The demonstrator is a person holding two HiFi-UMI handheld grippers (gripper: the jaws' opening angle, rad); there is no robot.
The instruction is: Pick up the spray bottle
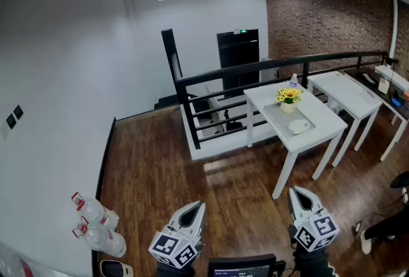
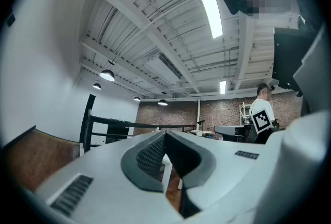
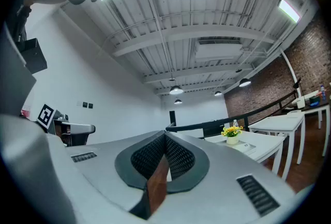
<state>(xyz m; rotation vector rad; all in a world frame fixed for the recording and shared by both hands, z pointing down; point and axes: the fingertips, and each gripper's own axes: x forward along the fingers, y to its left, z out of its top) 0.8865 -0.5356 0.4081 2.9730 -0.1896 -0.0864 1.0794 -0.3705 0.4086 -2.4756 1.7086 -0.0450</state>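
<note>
Both my claws are closed, pads pressed together, nothing between them. Left gripper [image 1: 195, 206] and right gripper [image 1: 295, 192] sit low in the head view, pointing level across the room.

The spray bottle [image 1: 294, 80] is well apart from both, ahead and slightly right of the right gripper. It stands upright at the far end of the nearest white table [image 1: 319, 135], just behind the flower pot [image 1: 288, 106] and close to the black railing [image 1: 281, 63]. It is too small to make out its nozzle.

Counts:
- 1 spray bottle
- 1 pot of yellow flowers
- 1 white rounded object [image 1: 299, 126] on the table
- 2 full white tables, part of a third at the right edge
- 2 clear plastic bottles [image 1: 102, 231] with red tops on the floor by the left wall
- 4 black dome lamps

The floor [image 1: 160, 167] is dark wood planks. The brick wall [image 1: 326, 23] is rough and reddish. The jaws are smooth grey shells with black dimpled pads.
</note>
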